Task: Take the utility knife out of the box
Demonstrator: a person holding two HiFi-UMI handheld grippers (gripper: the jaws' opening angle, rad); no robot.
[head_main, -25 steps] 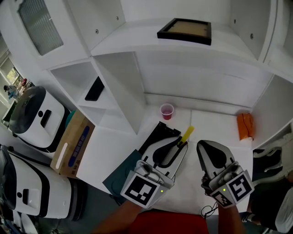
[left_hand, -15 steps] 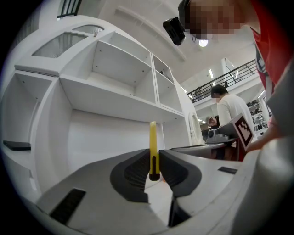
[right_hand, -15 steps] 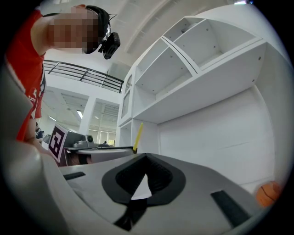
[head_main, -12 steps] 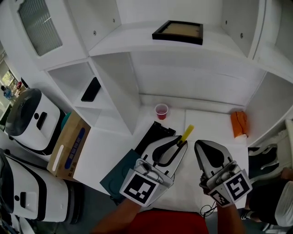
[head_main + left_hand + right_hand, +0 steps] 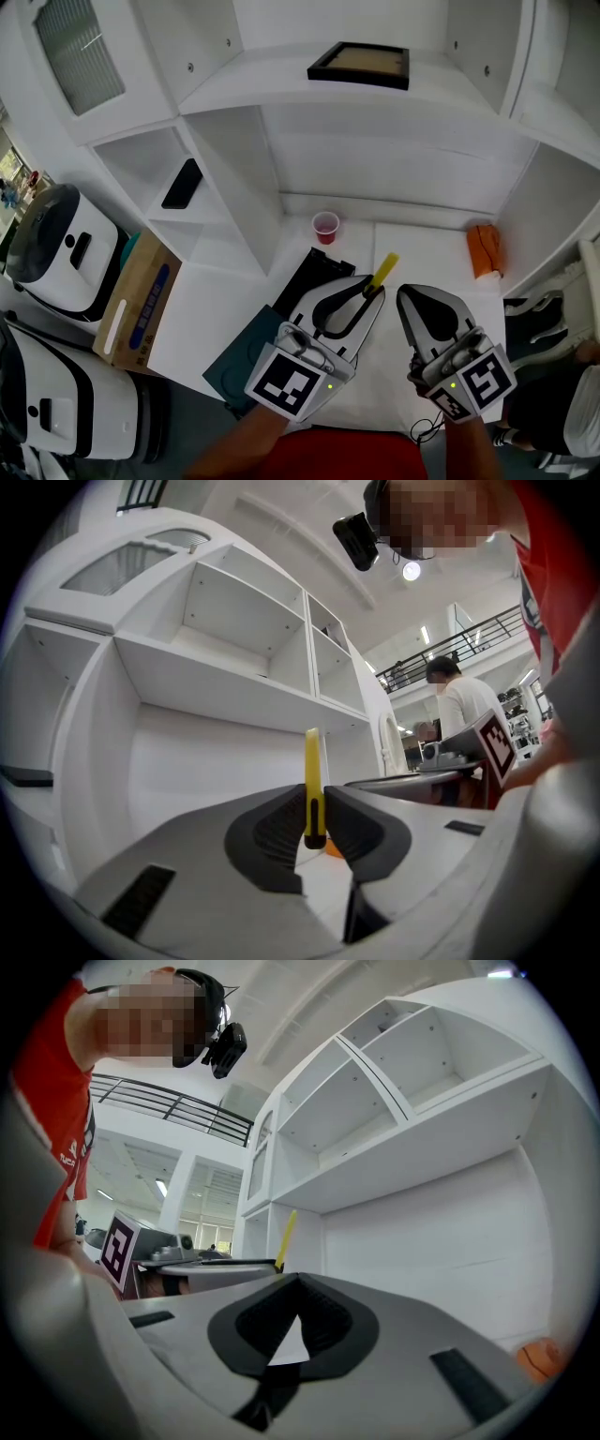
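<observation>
Knife point(image 5: 382, 272), one, yellow: we see it pinched between the jaws of the left gripper point(image 5: 367, 294), its free end jutting beyond the tips. It is clear of the single black box point(image 5: 312, 274) and over the white table point(image 5: 412, 251), just right of the box. The left gripper view shows the knife point(image 5: 313, 785) upright, with a pad pressed on each side.

Grippers, two: the right gripper point(image 5: 419, 298) is beside the left, its jaws pressed together at the tips on nothing point(image 5: 298, 1283).

We count one red cup point(image 5: 325, 227) beyond the box and one black frame point(image 5: 360, 63) on the top shelf.

Against the earlier frames, the grip and both grippers are unchanged. Only the cup and frame sit slightly further left.
</observation>
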